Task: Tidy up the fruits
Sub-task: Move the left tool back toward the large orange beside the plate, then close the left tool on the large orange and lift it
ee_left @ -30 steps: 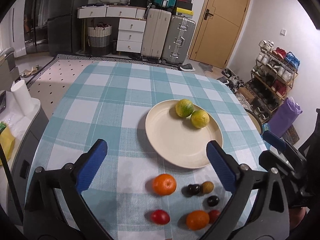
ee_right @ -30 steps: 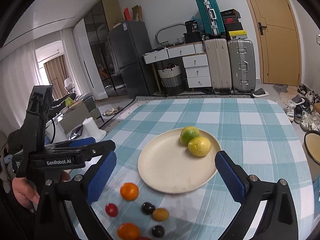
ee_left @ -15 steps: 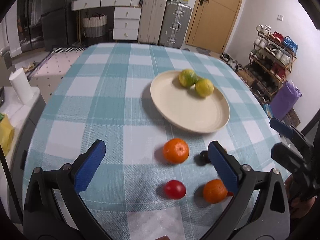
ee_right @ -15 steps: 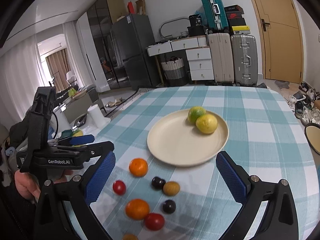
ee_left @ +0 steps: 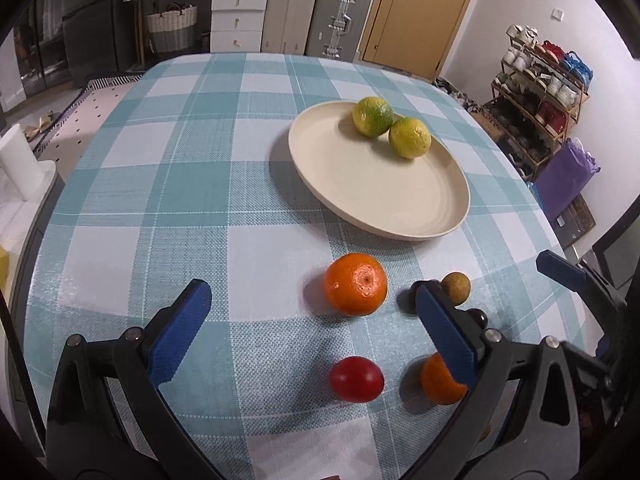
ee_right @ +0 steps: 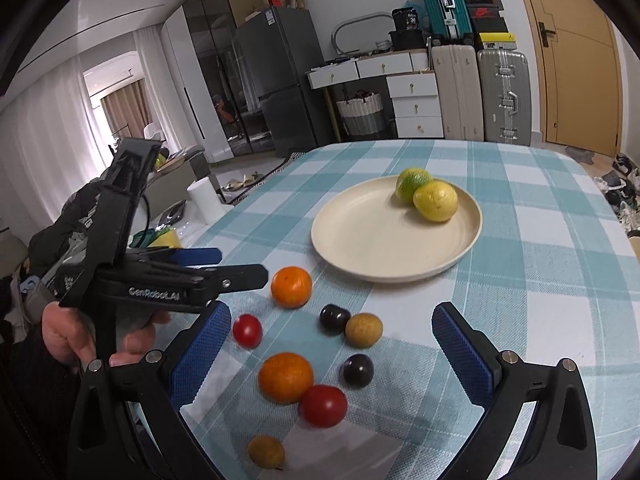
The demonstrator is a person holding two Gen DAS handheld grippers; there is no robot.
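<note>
The left gripper gapes empty beside the near orange on the cloth, short of the plate. It should centre the fruit between its pads, then squeeze gently. The right gripper hangs wide open over the loose fruit.

Two citrus fruits lie touching at the far edge of the plate; loose fruits cluster on the tablecloth before it.
</note>
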